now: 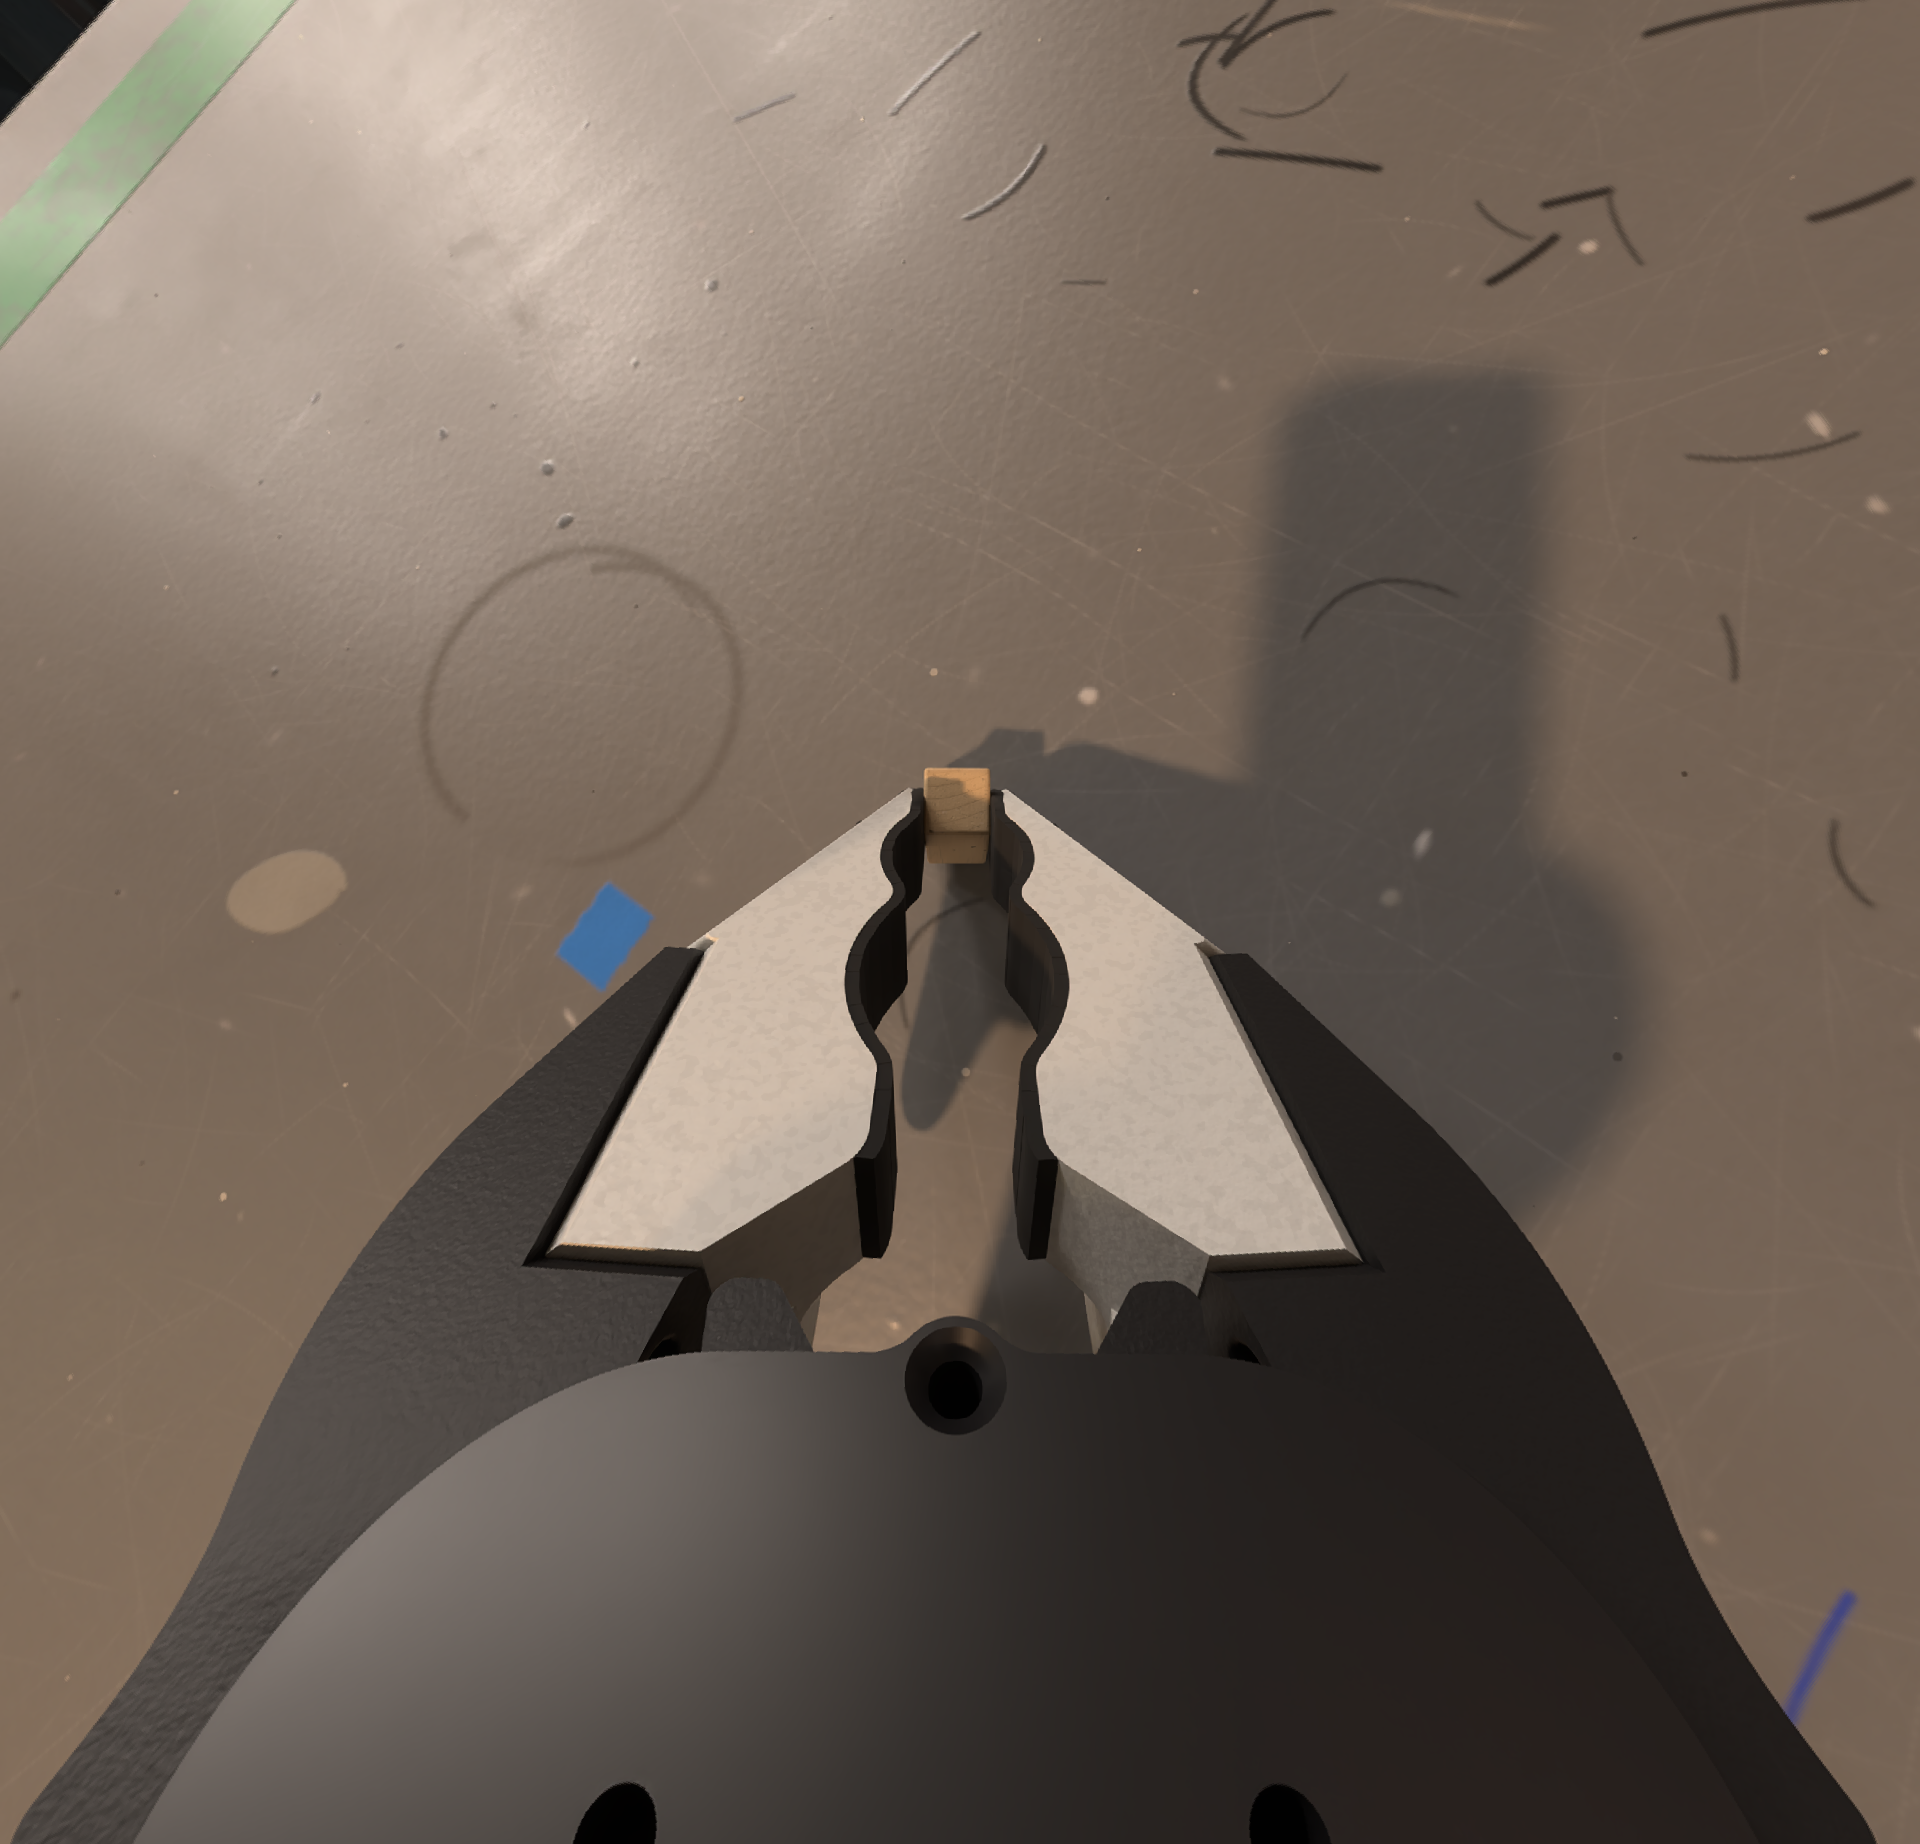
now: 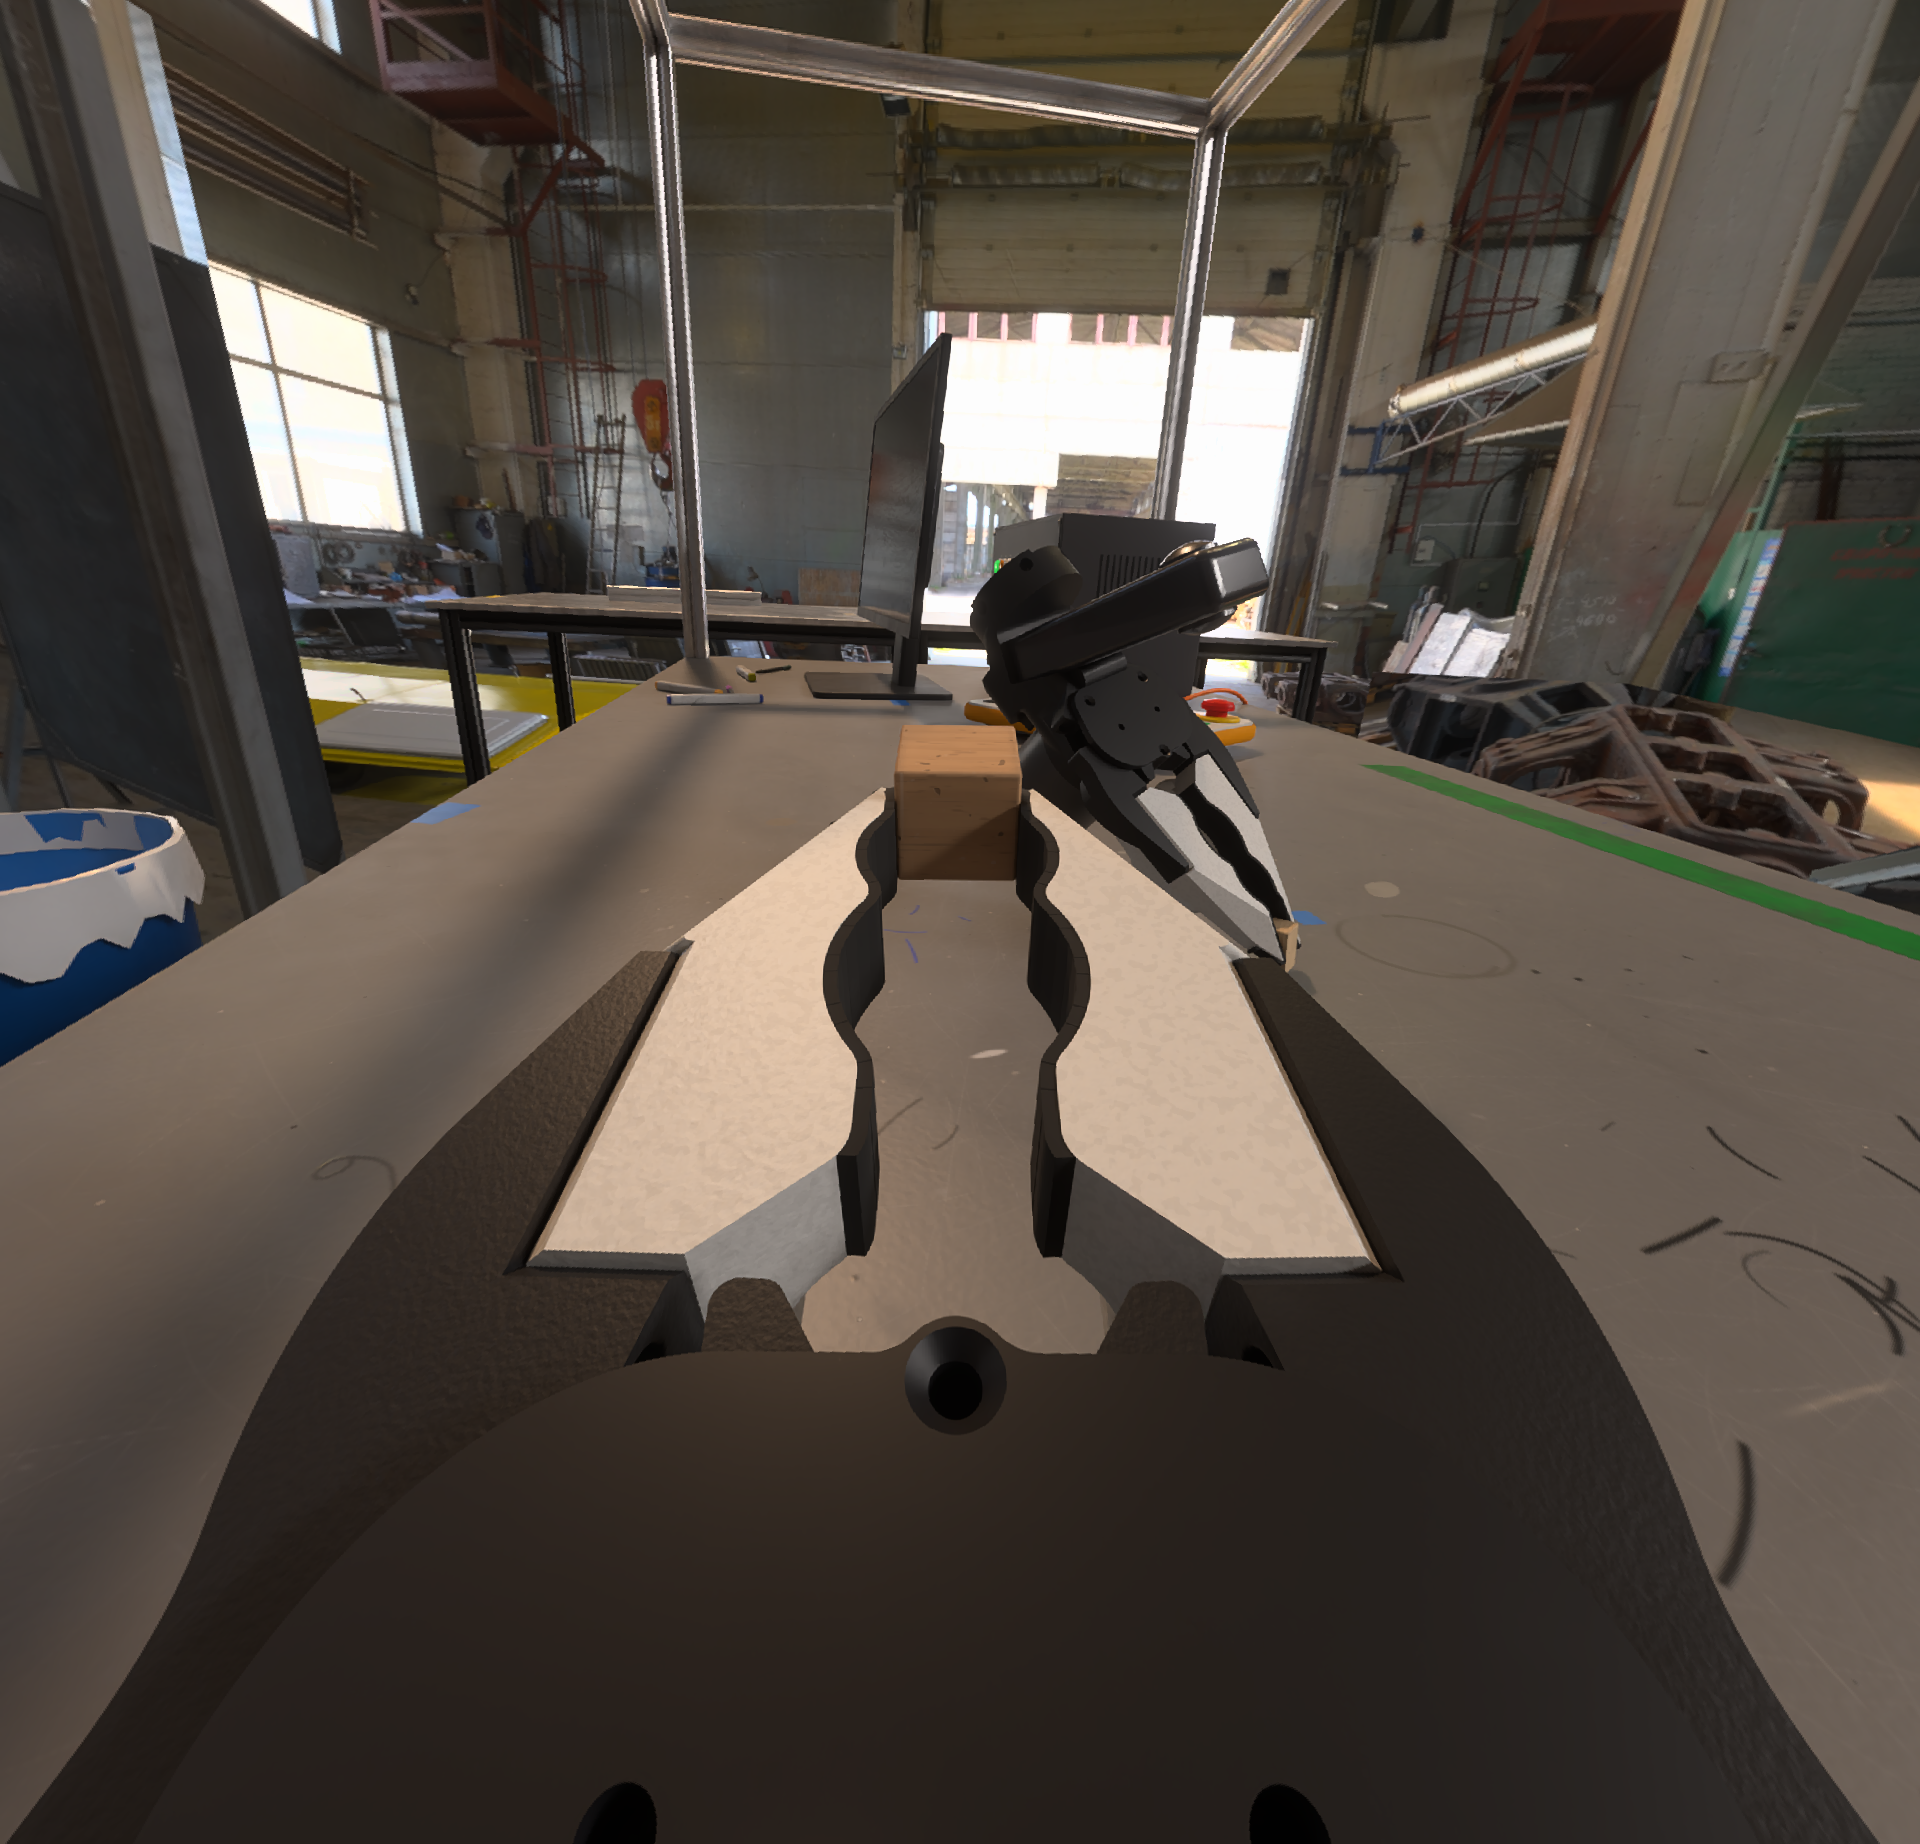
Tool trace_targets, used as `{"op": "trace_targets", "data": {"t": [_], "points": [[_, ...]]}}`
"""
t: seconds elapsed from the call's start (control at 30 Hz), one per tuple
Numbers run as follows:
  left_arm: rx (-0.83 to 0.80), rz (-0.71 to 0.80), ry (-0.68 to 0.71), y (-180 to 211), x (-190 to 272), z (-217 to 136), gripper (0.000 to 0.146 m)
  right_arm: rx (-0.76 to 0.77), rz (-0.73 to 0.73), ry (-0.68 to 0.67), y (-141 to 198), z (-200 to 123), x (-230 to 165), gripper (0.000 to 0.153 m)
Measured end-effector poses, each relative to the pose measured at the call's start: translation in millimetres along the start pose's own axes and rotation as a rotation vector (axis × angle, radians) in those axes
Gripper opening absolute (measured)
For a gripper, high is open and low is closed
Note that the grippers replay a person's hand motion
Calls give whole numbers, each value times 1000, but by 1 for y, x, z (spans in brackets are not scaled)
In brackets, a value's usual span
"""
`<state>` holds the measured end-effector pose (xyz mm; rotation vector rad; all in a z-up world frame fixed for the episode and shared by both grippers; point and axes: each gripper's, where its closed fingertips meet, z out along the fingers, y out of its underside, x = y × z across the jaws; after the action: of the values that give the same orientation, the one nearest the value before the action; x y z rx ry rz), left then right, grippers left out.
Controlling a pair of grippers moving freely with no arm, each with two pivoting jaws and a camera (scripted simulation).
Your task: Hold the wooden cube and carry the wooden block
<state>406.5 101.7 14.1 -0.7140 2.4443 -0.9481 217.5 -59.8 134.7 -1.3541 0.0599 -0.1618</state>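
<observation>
Your left gripper [image 1: 957,826] is pinching the small wooden cube [image 1: 957,813] right at its fingertips, the jaws drawn nearly together with only the cube's width between them, and it is pointing steeply down at the grey-brown table [image 1: 1039,392]. From that view the cube is sitting at 12 o'clock off the tips; whether it is touching the table or hanging just above it, you cannot tell. A blue patch of tape [image 1: 605,934] is lying at 9 o'clock of the fingers, a faint drawn circle [image 1: 582,693] at 10 o'clock, and a green stripe [image 1: 135,132] is running along the table edge at 11 o'clock. Your right gripper [image 2: 956,838] is clamping the larger wooden block [image 2: 956,802] between its tips — jaws partly apart, both pressing on the block's sides — and the block is riding clear of the table, level with the far end. In that view the left gripper [image 2: 1280,947] is showing at 1 o'clock, tilted down, with the cube [image 2: 1288,940] at its tip. A monitor [image 2: 906,516] is standing at 12 o'clock — a blue barrel [image 2: 83,921] is sitting off the table at 9 o'clock.
</observation>
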Motion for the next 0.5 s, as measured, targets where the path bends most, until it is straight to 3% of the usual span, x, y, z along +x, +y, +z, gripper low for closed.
{"op": "trace_targets", "data": {"t": [0.33,0.5], "points": [[-18,16,-82,-2,-6,1,11,-9,-19,17,0,-1,2,21],[-26,67,-69,-25,-14,-29,11,-7,-22,18,0,-1,2,21]]}}
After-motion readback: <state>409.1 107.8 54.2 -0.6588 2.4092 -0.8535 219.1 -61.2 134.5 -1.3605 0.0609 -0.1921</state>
